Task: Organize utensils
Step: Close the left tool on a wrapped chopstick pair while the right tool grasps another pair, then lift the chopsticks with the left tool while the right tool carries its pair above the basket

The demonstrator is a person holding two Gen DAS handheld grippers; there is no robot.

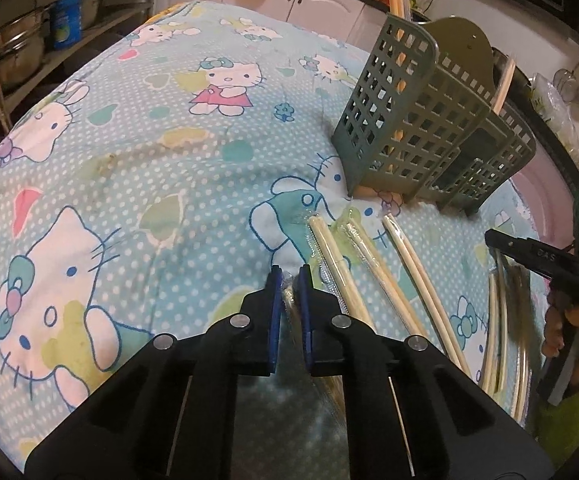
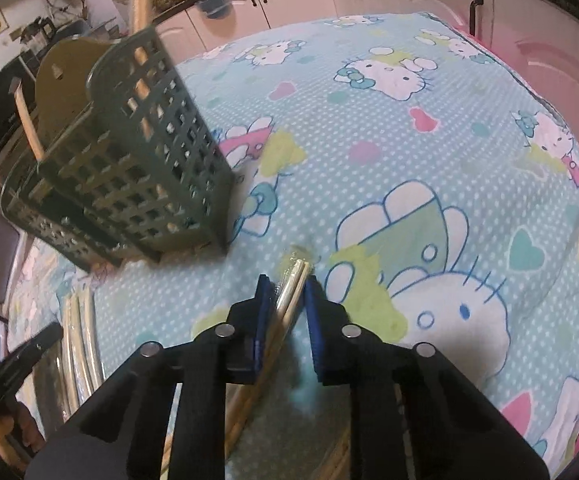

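Left gripper: clenched on a wrapped chopstick pair; the narrow bite may let it pivot or slip.
Right gripper: jaws around a second wrapped pair, resting against the left pad, a gap at the right; not yet pinched, it may slide out.
Loose chopsticks: lying just right of the left jaws; easily nudged.
Green utensil caddy: beyond both jaws, already holding chopsticks; light, could tip if struck.
Patterned cloth: open room left of the left jaws; soft, may snag.
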